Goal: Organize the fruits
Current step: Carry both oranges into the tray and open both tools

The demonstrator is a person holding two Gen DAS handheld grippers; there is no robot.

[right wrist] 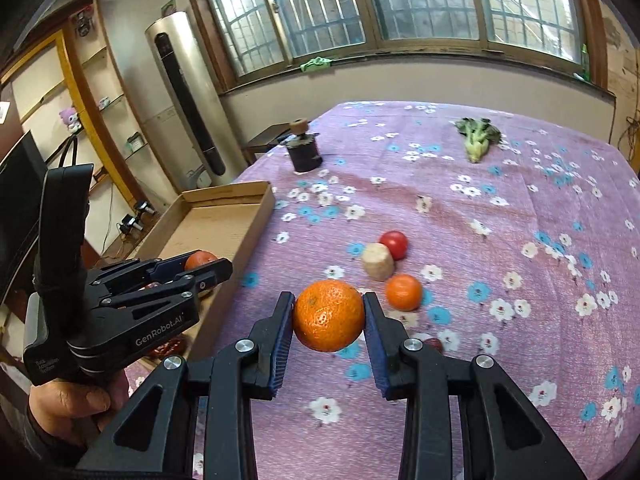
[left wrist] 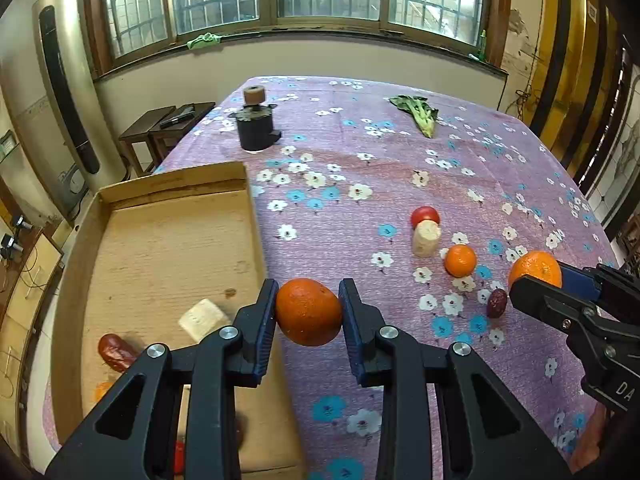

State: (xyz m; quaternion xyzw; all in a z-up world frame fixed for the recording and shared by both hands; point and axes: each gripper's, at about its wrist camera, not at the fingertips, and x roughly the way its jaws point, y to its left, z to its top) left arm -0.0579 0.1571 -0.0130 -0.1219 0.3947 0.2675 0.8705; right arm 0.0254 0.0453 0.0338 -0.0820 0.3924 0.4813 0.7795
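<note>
While clamped, both oranges (left wrist: 308, 312) look round.

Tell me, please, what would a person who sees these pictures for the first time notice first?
First, each gripper holds a round orange fruit: the left gripper grips a darker orange beside the right wall of the shallow brown cardboard box, and the right gripper grips a brighter orange above the purple flowered tablecloth. Next, a small group lies on the cloth: a red tomato, a pale cut cylinder piece and a small tangerine.

Orange fruit (left wrist: 308, 312), purple flowered tablecloth (left wrist: 360, 152), brown box (left wrist: 168, 240)
</note>
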